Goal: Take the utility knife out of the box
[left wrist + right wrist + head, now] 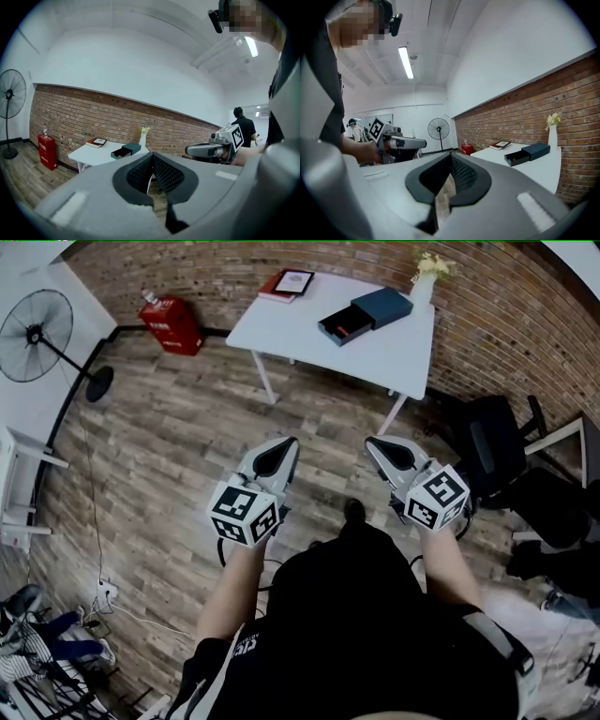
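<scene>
Box [366, 313] is sitting on the white bench [394, 357] by the brick wall, between a red book [286, 284] and a vase [424, 287]. It's a dark sleeve-and-drawer type, and the drawer is showing pulled partway out toward the book side. A red bit [343, 331] is showing in the drawer; I'm guessing that's the utility knife, but it's too small to tell for sure.

I'm judging handling from the type. The knife is likely light, with a stiff, slim body and a smooth, slightly slippery handle. The blade end is the risk if it's extended. I'm planning to pinch it across the middle of the handle, flat sides against the pads, away from the blade tip. The box is looking light too, so it may slide on the bench. I'm expecting to pin the sleeve with one tool while lifting with the other.

Left tool [281, 451] is showing jaws pressed together, nothing between them, nothing touching. Right tool [382, 451] is the same: closed up and empty, only floor showing past the pads. I'm holding both out in front of me over the wood floor, roughly level, pointing toward the bench and well apart from it. Both are needing to open before any grab.
</scene>
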Tool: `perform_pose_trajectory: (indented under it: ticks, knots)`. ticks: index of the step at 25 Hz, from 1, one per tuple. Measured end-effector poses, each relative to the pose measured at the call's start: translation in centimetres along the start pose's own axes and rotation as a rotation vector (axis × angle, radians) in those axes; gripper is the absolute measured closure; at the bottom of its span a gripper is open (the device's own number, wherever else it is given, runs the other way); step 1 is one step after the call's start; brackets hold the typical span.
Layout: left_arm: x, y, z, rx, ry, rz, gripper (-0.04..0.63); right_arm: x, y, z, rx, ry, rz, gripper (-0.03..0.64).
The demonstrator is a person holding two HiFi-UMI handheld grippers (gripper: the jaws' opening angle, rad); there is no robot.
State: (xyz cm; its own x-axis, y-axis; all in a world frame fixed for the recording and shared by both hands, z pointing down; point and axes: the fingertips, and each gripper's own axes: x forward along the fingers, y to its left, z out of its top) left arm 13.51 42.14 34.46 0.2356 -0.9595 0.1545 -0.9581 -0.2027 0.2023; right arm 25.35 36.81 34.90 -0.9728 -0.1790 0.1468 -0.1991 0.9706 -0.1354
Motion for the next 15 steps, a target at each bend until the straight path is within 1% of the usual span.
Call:
perform_pose_trajectory:
  ticks: [4, 8, 11, 15]
  knots:
    - [0.6, 1.5, -0.3, -0.021, -0.009, -0.016, 0.588, 1.6, -1.3, -1.2, 0.026, 0.051, -0.016, 0.615]
    - [2.1, 3.9, -0.4, -0.041, -0.005, -0.001, 0.588, 4.2, -2.7, -1.5, 0.009, 0.088, 0.010, 0.615]
    - [3.7, 6.3, -0.2, -0.051, -0.004, 0.021, 0.588, 6.4, -4.8, -1.4, 0.001, 0.095, 0.018, 0.615]
    - [7.2, 10.2, 0.4, -0.066, 0.021, 0.044, 0.588, 9.5, -8.6, -0.5, 0.022, 0.082, 0.019, 0.615]
